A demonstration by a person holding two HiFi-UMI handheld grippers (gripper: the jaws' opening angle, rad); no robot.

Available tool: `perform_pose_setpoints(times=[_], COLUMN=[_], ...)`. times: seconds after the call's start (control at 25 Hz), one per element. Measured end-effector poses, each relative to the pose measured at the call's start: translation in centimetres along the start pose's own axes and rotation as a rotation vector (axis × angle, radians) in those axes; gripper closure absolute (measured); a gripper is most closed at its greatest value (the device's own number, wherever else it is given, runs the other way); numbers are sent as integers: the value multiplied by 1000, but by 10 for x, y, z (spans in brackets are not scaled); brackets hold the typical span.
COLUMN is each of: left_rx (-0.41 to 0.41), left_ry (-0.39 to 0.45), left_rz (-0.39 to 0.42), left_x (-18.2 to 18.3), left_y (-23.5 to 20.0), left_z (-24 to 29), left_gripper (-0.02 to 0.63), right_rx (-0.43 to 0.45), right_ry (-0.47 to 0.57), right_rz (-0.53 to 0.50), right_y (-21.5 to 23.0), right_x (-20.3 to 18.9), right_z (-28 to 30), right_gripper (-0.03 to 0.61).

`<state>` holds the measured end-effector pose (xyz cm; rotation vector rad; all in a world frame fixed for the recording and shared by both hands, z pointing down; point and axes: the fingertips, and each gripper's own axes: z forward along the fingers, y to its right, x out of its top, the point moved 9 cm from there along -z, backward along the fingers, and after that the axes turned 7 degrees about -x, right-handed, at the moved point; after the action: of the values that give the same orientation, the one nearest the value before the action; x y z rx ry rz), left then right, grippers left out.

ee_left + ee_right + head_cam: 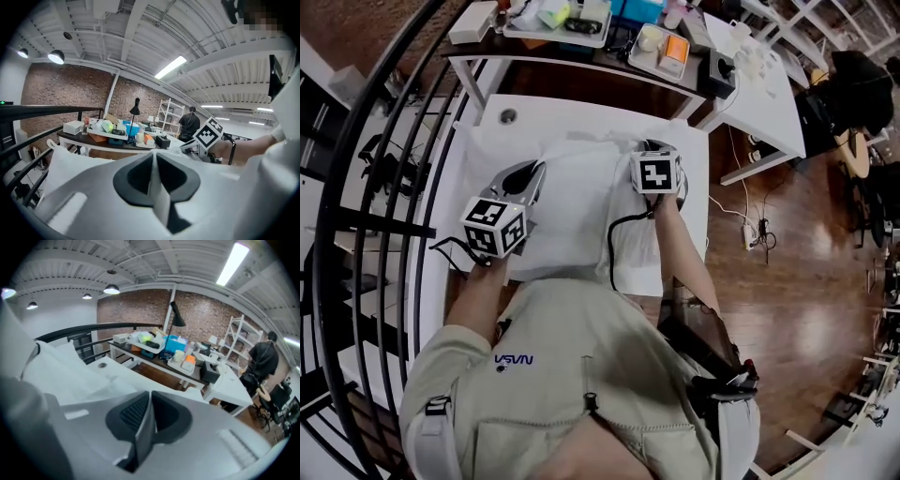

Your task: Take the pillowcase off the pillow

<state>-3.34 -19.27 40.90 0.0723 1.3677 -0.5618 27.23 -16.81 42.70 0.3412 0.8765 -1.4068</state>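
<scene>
White pillowcase point(581, 220) sits pinched in the left claw point(532, 172) at 10 o'clock and the right claw point(653, 148) at 2 o'clock, its bulk lying toward 6 o'clock.

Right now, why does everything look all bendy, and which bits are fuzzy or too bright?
Head view: the wide lens bows the black railing into a curve. Left gripper view: the close-up jaws pinching the pillowcase look soft, the ceiling light glares. Right gripper view: another strip light is blown out white.
</scene>
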Motion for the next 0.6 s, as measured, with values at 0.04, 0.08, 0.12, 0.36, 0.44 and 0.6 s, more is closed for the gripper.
perform_pose_setpoints(times=[0.04, 0.08, 0.12, 0.36, 0.44, 0.6], left_rx=[9, 18, 25, 60, 50, 50], left_ry=[19, 40, 59, 39, -13, -126], left_rz=[-2, -7, -16, -25, -54, 50], left_x=[5, 10, 13, -1, -16, -36], left_y=[-2, -5, -9, -46, -60, -75], left_z=[-5, -9, -12, 20, 36, 64], left_gripper=[591, 592, 592, 592, 592, 587], right_rx=[-41, -76, -102, -163, -161, -99], right_ry=[13, 34, 56, -1, 0, 106], right_rz=[31, 55, 76, 127, 112, 74], right_y=[12, 25, 37, 48, 41, 30], right_x=[0, 0, 1, -17, -25, -21], right_z=[-2, -5, -7, 9, 19, 25], right_gripper=[569, 569, 569, 569, 569, 563])
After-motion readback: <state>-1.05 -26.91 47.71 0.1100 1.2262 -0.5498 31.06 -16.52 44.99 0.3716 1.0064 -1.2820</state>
